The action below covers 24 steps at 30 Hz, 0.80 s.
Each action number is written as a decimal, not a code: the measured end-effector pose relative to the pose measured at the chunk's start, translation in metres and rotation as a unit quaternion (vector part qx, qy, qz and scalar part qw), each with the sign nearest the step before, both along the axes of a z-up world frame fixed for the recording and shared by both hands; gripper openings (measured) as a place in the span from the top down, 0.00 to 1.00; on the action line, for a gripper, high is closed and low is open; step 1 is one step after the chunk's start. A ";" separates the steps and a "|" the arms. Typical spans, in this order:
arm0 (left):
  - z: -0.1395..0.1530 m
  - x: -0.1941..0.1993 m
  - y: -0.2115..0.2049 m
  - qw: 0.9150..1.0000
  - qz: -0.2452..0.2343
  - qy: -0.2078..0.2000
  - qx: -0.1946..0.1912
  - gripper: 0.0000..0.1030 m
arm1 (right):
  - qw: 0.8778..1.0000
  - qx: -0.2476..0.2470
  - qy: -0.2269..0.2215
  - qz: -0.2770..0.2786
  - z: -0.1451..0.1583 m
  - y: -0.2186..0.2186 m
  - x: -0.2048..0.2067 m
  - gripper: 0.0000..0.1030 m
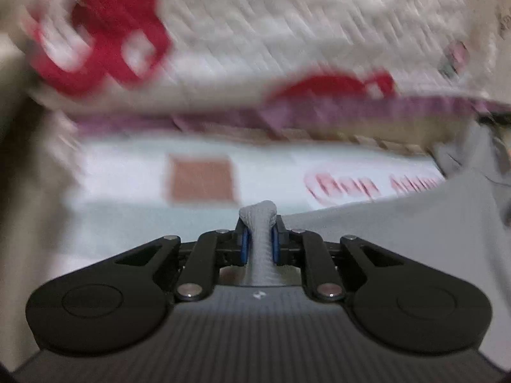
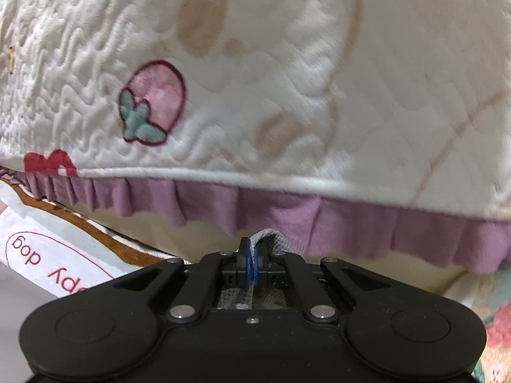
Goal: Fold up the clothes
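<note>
My left gripper [image 1: 259, 242] is shut on a bunched fold of grey knit garment [image 1: 260, 220], which sticks up between the blue pads and spreads away to the right [image 1: 431, 223]. The left wrist view is blurred by motion. My right gripper [image 2: 254, 263] is shut on a thin edge of the same kind of grey knit cloth [image 2: 271, 239], which curls over the fingertips to the right. How the garment lies below the grippers is hidden.
A cream quilted cushion with strawberry print and a purple frill [image 2: 255, 95] fills the view ahead of the right gripper and shows blurred in the left wrist view [image 1: 287, 32]. A pale sheet with red lettering [image 2: 48, 249] lies at the left, with a brown square [image 1: 201, 178].
</note>
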<state>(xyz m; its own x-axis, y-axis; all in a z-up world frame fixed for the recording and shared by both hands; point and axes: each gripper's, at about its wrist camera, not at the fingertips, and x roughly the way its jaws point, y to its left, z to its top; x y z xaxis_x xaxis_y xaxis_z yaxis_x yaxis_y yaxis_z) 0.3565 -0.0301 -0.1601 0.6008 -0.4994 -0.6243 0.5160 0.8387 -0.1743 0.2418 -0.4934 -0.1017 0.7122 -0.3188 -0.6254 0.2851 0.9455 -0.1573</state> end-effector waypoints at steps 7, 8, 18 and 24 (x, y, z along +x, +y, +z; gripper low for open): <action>-0.034 0.006 0.016 0.996 0.070 0.046 0.007 0.85 | 0.999 -0.017 0.013 -0.046 -0.016 0.004 -0.025 0.56; -0.033 0.006 0.017 0.997 0.072 0.041 0.008 0.84 | 0.998 -0.020 0.014 -0.053 -0.019 0.005 -0.029 0.55; 0.016 -0.029 0.000 0.998 0.017 -0.063 -0.006 0.63 | 0.947 0.207 -0.032 -0.245 -0.040 -0.094 -0.179 0.46; 0.025 -0.070 -0.094 0.986 -0.160 0.000 -0.046 0.50 | 0.890 0.397 -0.078 -0.210 -0.063 -0.104 -0.248 0.46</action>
